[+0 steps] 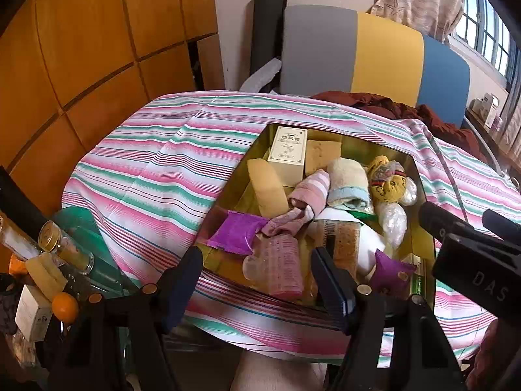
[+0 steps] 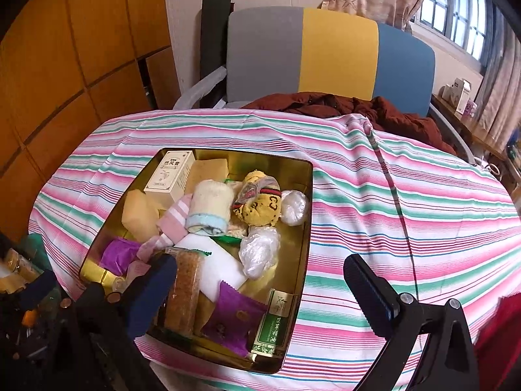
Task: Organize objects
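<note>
While crammed, the gold tin holds a rolled towel.

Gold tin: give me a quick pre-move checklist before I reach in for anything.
1. Left gripper open, nothing between its fingers: ok.
2. Right gripper open and empty: ok.
3. Gold tin flat on the striped cloth: ok.
4. Contents separated for a clean pick: not ok, the pink sock and rolled towel overlap.
5. Purple sachet reachable on top: ok.
6. What lies under the pile: cannot tell.
</note>
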### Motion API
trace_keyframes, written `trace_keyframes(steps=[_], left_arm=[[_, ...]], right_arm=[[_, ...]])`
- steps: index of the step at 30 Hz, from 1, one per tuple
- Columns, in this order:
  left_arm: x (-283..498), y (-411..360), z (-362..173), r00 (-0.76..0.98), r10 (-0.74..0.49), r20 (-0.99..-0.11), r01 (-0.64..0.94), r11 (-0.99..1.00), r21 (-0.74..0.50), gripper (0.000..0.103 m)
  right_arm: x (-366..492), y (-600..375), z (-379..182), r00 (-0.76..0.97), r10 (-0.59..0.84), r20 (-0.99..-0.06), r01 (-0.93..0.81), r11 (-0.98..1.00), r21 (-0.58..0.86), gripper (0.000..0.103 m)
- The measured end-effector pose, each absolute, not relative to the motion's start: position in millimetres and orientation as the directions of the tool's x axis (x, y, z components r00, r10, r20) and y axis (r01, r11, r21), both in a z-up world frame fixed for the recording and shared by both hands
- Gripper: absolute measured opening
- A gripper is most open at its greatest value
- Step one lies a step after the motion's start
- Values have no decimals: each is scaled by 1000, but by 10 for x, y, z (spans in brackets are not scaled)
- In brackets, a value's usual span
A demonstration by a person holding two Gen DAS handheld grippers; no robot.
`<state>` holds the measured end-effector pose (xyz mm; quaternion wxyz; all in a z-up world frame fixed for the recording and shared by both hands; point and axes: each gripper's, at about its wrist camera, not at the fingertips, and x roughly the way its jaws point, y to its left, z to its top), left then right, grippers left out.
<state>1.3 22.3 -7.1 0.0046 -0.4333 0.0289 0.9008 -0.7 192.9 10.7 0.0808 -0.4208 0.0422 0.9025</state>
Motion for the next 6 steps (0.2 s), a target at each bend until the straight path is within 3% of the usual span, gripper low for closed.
trace_keyframes(steps=[6], left_arm=[[31,256,-63,-642,-30,-766,-37,-997,70,64]], right_arm=[[-3,1939,108,-635,111,-764,-178,-984,5,103]])
